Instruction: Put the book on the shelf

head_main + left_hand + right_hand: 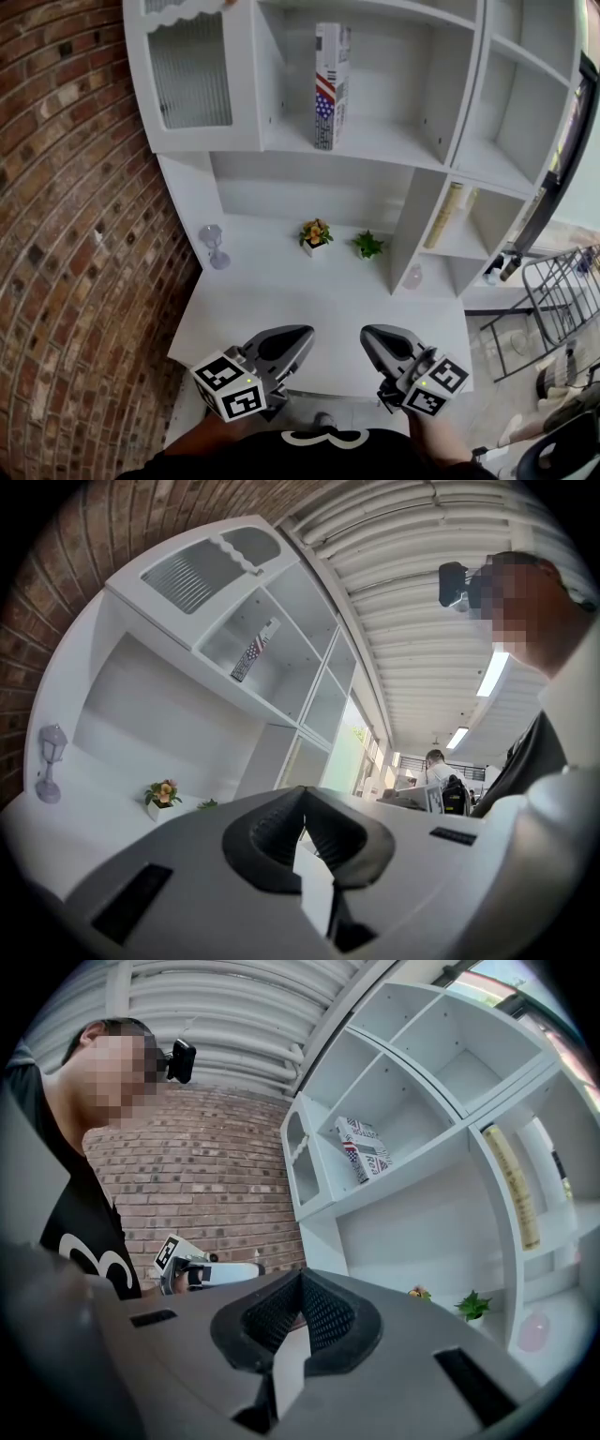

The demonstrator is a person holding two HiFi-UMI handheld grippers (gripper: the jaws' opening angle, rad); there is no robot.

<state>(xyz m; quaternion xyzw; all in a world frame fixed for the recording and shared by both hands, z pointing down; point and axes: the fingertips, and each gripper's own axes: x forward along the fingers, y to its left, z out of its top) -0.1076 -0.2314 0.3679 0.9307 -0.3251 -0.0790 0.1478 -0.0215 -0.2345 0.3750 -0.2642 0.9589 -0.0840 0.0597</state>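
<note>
The book (331,84), with a stars-and-stripes cover, stands upright on the white shelf (375,139) in the middle compartment; the same book (254,651) (367,1147) shows far off in both gripper views. My left gripper (302,339) is held low over the front of the desk, jaws shut together with nothing between them. My right gripper (368,340) hangs beside it, also shut and empty. Both are well below and in front of the book.
On the white desk (309,309) stand a small flower pot (315,234), a green plant (367,246) and a small lamp (213,246). A brick wall (66,234) is at the left. A tall cream book (446,216) leans in a lower right compartment.
</note>
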